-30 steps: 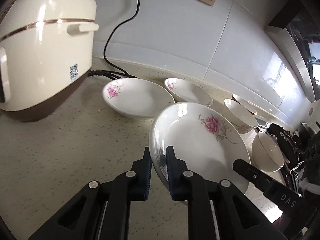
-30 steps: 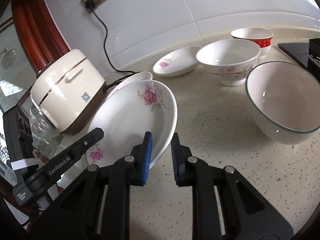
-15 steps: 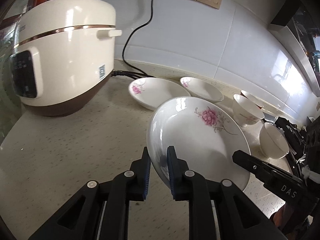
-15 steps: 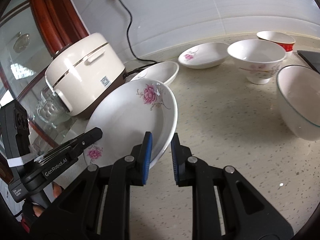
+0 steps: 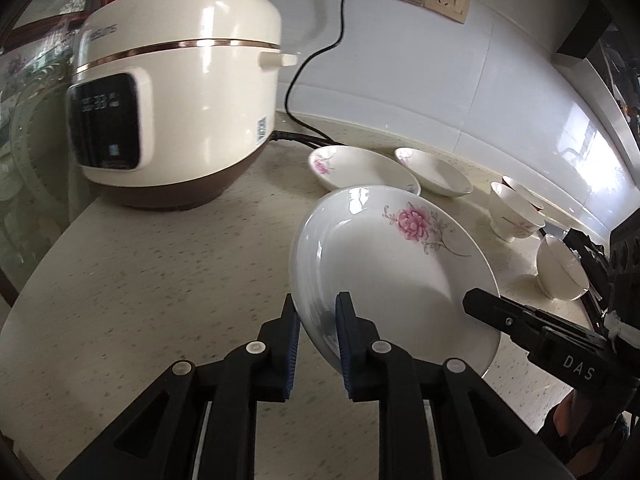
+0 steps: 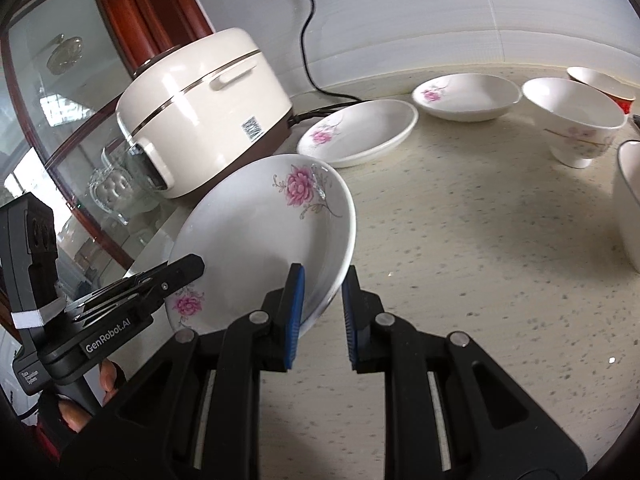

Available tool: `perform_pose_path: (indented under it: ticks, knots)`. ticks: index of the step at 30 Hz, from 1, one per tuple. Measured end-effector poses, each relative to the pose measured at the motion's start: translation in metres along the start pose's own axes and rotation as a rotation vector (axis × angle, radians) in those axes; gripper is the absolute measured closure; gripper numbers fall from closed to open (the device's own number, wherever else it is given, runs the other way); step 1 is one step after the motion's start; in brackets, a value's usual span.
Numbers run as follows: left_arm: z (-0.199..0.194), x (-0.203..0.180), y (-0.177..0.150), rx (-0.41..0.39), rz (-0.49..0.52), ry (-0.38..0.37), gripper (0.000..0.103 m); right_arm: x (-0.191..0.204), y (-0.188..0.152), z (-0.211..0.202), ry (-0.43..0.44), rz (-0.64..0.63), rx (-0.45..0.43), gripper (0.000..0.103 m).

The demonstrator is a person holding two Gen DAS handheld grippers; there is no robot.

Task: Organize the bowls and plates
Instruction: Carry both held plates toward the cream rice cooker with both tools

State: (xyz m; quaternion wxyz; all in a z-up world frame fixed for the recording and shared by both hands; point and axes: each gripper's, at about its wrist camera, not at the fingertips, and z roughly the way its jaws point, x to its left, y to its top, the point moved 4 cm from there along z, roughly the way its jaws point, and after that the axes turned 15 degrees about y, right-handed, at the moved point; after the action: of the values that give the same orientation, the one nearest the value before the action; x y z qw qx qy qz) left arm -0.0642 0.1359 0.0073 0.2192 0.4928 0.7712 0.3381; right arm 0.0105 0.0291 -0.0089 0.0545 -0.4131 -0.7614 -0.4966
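Each gripper is matte black plastic: two angular arms with triangular cut-outs, round silver pivot screws at the joints, and fingers faced with ribbed blue pads. The left gripper [image 5: 316,332] carries white "GenRobot.AI" lettering on its side and a white tape band on the body. The right gripper [image 6: 322,312] shows "DAS" in white and a white tape wrap.

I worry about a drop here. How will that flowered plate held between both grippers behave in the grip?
The flowered plate looks like glazed ceramic, so probably stiff and slippery. The left gripper and right gripper pinch only its thin rim, so it may pivot. A fall onto the countertop would likely chip it.
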Motion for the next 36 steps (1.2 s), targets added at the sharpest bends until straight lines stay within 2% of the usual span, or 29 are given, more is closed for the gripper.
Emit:
perform_pose_path:
  ticks: [12, 36]
  knots:
    - [-0.005, 0.046, -0.007, 0.007, -0.043, 0.066, 0.084, 0.028, -0.007, 0.032, 0.084, 0.014, 0.071, 0.081]
    - [-0.003, 0.114, -0.013, 0.018, -0.147, 0.167, 0.084, 0.077, -0.014, 0.084, 0.147, -0.060, 0.171, 0.081]
